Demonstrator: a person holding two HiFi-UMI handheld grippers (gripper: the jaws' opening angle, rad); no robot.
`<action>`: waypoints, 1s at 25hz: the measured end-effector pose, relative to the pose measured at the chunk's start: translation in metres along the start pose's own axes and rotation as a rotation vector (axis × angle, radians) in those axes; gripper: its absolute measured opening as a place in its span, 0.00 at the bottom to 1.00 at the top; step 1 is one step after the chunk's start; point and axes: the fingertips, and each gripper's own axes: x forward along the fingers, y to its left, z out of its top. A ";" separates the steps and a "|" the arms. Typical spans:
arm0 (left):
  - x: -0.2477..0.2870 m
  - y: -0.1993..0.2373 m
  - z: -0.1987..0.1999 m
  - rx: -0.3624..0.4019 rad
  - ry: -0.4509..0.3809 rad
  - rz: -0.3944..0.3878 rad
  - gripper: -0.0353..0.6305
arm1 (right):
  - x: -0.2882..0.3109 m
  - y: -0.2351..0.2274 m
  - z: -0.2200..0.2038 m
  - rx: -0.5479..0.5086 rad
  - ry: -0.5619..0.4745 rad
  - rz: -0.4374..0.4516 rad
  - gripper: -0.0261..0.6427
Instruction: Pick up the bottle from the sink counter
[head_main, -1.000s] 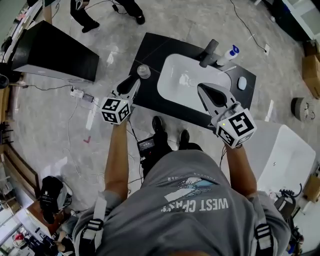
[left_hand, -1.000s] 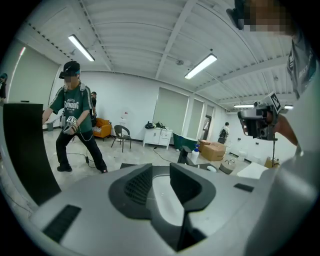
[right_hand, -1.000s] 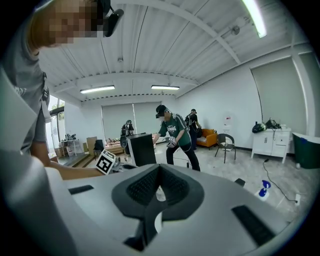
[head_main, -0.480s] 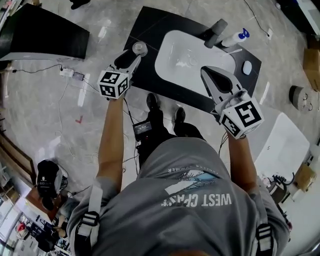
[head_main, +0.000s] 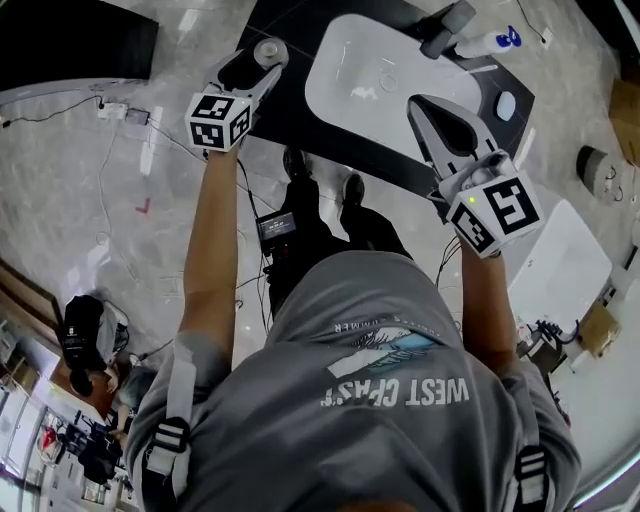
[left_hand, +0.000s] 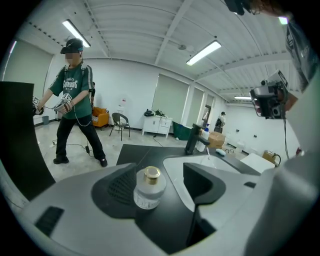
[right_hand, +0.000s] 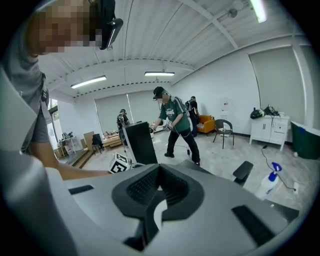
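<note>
The left claw (left_hand: 165, 176) stands wide, its jaws having just been opening. The bottle (left_hand: 148, 187) stands upright on the black table (left_hand: 145, 151) between them (nearer the left jaw, not gripped). The sink (left_hand: 220, 161) lies just right of that claw. The right claw (right_hand: 159, 175) is closed on nothing.

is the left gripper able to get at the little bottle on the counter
Probably yes: the fingers of the left gripper have just been opening, the bottle stands between them, and nothing on the counter blocks it.

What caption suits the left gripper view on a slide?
Left gripper, jaws just opening, frames gold-capped bottle standing between them on black counter.
</note>
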 end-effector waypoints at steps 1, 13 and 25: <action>0.002 0.002 -0.003 0.001 0.000 0.003 0.49 | 0.002 0.000 -0.001 0.003 0.004 -0.001 0.04; 0.033 0.020 -0.038 0.005 0.016 0.037 0.66 | 0.020 -0.011 -0.019 0.040 0.058 -0.025 0.04; 0.069 0.018 -0.039 0.087 -0.020 0.014 0.68 | 0.032 -0.016 -0.040 0.077 0.109 -0.043 0.04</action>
